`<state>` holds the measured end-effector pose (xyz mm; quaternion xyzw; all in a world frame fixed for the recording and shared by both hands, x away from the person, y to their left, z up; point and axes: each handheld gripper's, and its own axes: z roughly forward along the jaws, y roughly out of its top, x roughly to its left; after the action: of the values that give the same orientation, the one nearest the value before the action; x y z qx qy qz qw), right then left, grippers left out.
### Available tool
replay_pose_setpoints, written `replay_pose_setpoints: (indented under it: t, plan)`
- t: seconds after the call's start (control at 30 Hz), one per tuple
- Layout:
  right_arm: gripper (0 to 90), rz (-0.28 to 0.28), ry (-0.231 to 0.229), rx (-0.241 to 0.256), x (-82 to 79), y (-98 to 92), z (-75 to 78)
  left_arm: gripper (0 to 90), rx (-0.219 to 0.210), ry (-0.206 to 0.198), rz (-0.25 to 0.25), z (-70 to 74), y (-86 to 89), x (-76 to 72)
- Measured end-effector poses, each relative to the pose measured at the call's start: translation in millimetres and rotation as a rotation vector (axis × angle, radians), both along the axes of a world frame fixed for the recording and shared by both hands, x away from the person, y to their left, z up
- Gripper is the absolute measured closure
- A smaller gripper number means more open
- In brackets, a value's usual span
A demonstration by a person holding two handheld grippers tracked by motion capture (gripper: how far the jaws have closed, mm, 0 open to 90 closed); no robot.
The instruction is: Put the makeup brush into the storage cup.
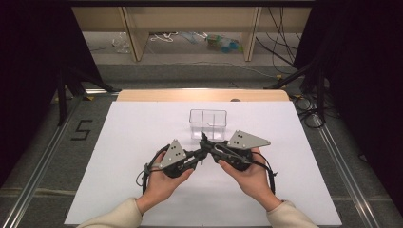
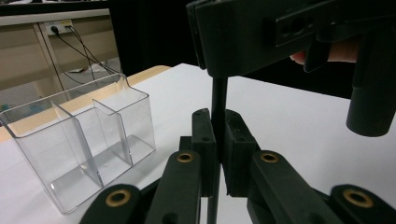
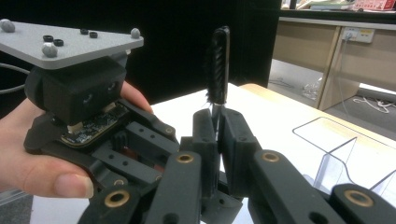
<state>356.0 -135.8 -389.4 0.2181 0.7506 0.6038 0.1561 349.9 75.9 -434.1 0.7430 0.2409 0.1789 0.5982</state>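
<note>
A thin black bristle brush (image 1: pixel 203 138) is held upright between both grippers at the middle of the white sheet. In the right gripper view its bristled head (image 3: pixel 218 60) rises above my right gripper (image 3: pixel 215 126), which is shut on the stem. In the left gripper view my left gripper (image 2: pixel 217 130) is shut on the bare stem (image 2: pixel 218 95) lower down, under the right gripper's body (image 2: pixel 280 32). In the high view the left gripper (image 1: pixel 200 155) and right gripper (image 1: pixel 210 146) meet tip to tip, just in front of a clear two-compartment box (image 1: pixel 208 111), which holds nothing.
A white sheet (image 1: pixel 142 128) covers the table, with a wooden edge (image 1: pixel 199 95) at the back. The clear box (image 2: pixel 135 121) (image 3: pixel 327 126) stands close behind the jaws. Wooden shelving, cables and black stand legs lie beyond the table on the floor.
</note>
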Motion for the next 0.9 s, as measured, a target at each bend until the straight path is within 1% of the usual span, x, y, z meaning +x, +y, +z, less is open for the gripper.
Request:
replay_pose_setpoints:
  t: [0.07,0.1,0.13,0.17,0.2,0.23,0.27,0.3,0.33,0.37,0.4,0.43,0.47,0.5,0.6,0.67,0.7,0.73,0.77,0.83,0.87,0.9]
  plan:
    - [80.8,-0.005,-0.010,0.007,0.3,0.0,-0.5,85.0,0.008,0.000,0.003,1.2,0.7,0.1]
    - [80.8,-0.005,-0.010,0.007,0.3,0.0,-0.5,85.0,0.008,0.000,0.004,1.5,1.0,0.3]
    - [74.8,-0.022,-0.014,0.008,0.5,-1.6,0.0,85.0,0.008,0.006,0.008,1.4,1.4,0.6]
    - [72.2,-0.013,-0.015,0.021,1.2,-2.2,0.1,85.0,0.011,0.006,0.013,1.4,2.3,1.3]
    - [72.2,-0.013,-0.015,0.021,1.2,-2.2,0.1,85.0,0.011,0.007,0.013,1.2,3.1,2.0]
    - [69.2,-0.013,-0.014,0.019,1.6,-3.3,0.6,85.0,0.008,0.009,0.019,1.0,3.9,2.6]
    - [64.3,-0.023,-0.020,0.028,1.9,-4.8,1.2,85.0,0.004,0.009,0.026,1.2,5.3,3.4]
    - [62.0,-0.017,-0.018,0.029,2.3,-6.0,1.5,85.0,0.009,0.002,0.029,1.7,6.4,3.8]
    - [59.7,-0.021,-0.022,0.022,2.7,-7.7,1.8,85.0,0.005,0.005,0.032,1.8,6.7,3.8]
    - [57.7,-0.027,-0.026,0.027,2.9,-8.3,1.4,85.0,0.005,0.005,0.032,1.8,6.7,3.8]
    - [55.8,-0.025,-0.026,0.029,3.5,-9.0,1.0,85.0,0.006,-0.004,0.037,2.5,7.9,4.2]
    - [55.8,-0.025,-0.026,0.029,3.5,-9.0,1.0,85.0,0.006,-0.004,0.037,2.5,7.9,4.2]
    - [52.5,-0.023,-0.026,0.023,3.7,-11.4,0.3,85.0,0.010,-0.007,0.042,3.0,9.1,4.4]
    - [51.4,-0.019,-0.030,0.029,4.2,-11.7,-0.4,85.0,0.009,-0.008,0.043,3.2,9.5,4.6]
    - [48.9,-0.010,-0.032,0.024,3.8,-12.1,-0.7,85.0,0.009,-0.011,0.046,3.6,10.3,4.8]
    - [46.3,-0.003,-0.029,0.017,2.6,-12.1,0.0,85.0,0.010,-0.013,0.049,4.0,11.2,5.2]
    - [43.6,0.003,-0.030,0.020,2.2,-12.3,0.1,85.0,0.008,-0.014,0.050,4.5,12.0,5.4]
    - [43.6,0.003,-0.030,0.020,2.2,-12.3,0.1,85.0,0.008,-0.014,0.050,4.5,12.0,5.4]
    - [40.8,0.006,-0.032,0.012,2.1,-13.0,-0.6,85.0,0.009,-0.018,0.052,5.2,13.1,5.6]
    - [39.0,0.013,-0.026,0.018,2.2,-13.0,-1.4,85.0,0.009,-0.019,0.053,5.6,13.7,5.8]
    - [35.5,0.012,-0.014,0.014,1.7,-13.8,-3.1,85.0,0.008,-0.022,0.056,6.1,14.5,6.2]
    - [35.5,0.012,-0.014,0.014,1.7,-13.8,-3.1,85.0,0.008,-0.022,0.056,6.1,14.5,6.2]
